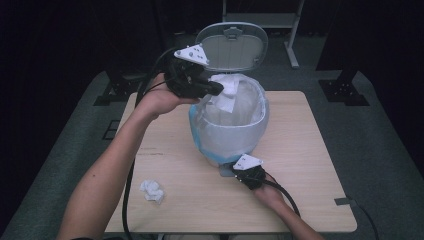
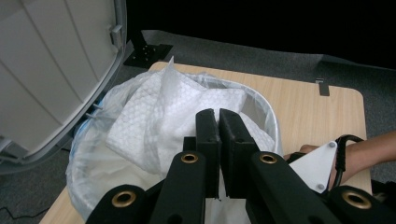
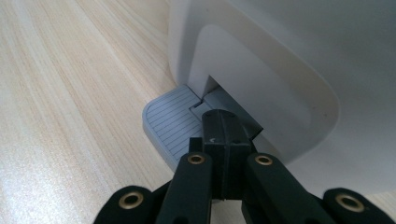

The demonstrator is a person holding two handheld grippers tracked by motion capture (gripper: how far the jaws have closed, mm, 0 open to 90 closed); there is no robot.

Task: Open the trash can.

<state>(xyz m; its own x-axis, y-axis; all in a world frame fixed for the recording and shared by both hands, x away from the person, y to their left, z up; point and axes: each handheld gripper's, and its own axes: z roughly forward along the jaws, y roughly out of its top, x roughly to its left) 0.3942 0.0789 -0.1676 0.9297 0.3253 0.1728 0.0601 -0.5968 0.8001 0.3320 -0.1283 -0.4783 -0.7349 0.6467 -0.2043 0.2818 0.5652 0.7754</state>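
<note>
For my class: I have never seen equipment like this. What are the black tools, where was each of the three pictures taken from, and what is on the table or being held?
No robot here: a person holds a two-jaw gripper in each hand. The high view looks down on the wooden table. The other two pictures come from cameras riding on the grippers, looking along their black jaws.

On the table stands a white pedal bin lined with a clear bag, its lid raised. A crumpled tissue lies near the front left.

The left gripper is above the bin's rim, jaws closed on a white paper towel hanging over the opening. The right gripper, jaws closed and holding nothing, rests on the grey foot pedal, probably pressing it to keep the lid up.
</note>
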